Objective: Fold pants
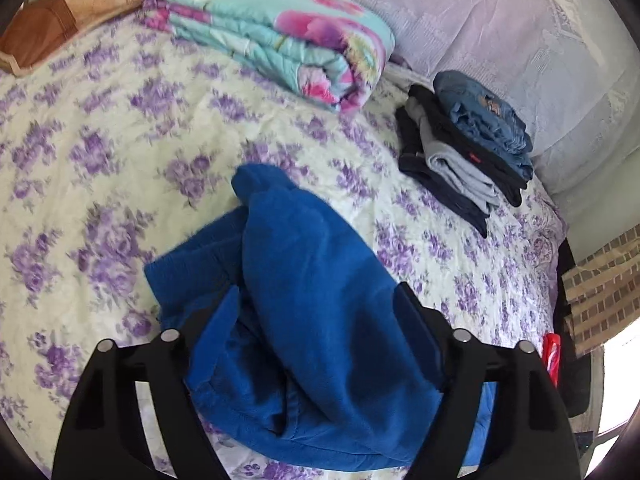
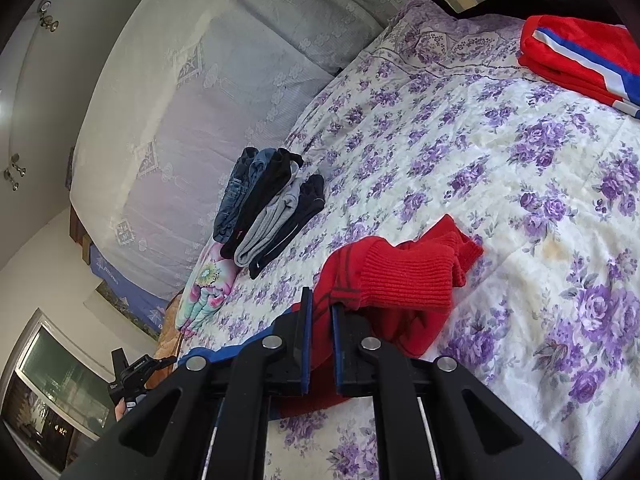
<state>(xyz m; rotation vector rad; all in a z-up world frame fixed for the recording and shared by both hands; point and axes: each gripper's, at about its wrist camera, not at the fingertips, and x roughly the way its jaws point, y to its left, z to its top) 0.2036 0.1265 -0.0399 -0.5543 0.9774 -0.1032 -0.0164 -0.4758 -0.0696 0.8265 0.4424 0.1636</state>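
Blue fleece pants (image 1: 304, 300) lie bunched on the floral bedspread (image 1: 120, 140) in the left wrist view. My left gripper (image 1: 316, 304) is open, its fingers on either side of the blue fabric. In the right wrist view my right gripper (image 2: 320, 312) is shut on the red part of the pants (image 2: 400, 280), near a ribbed red cuff, held just above the bed. A blue edge (image 2: 224, 354) shows under its left finger.
A stack of folded dark, grey and denim pants (image 1: 464, 148) lies near the lace curtain (image 1: 520, 40); it also shows in the right wrist view (image 2: 268, 208). A folded floral quilt (image 1: 280, 36) lies at the back. A folded red, white and blue garment (image 2: 584, 60) lies far right.
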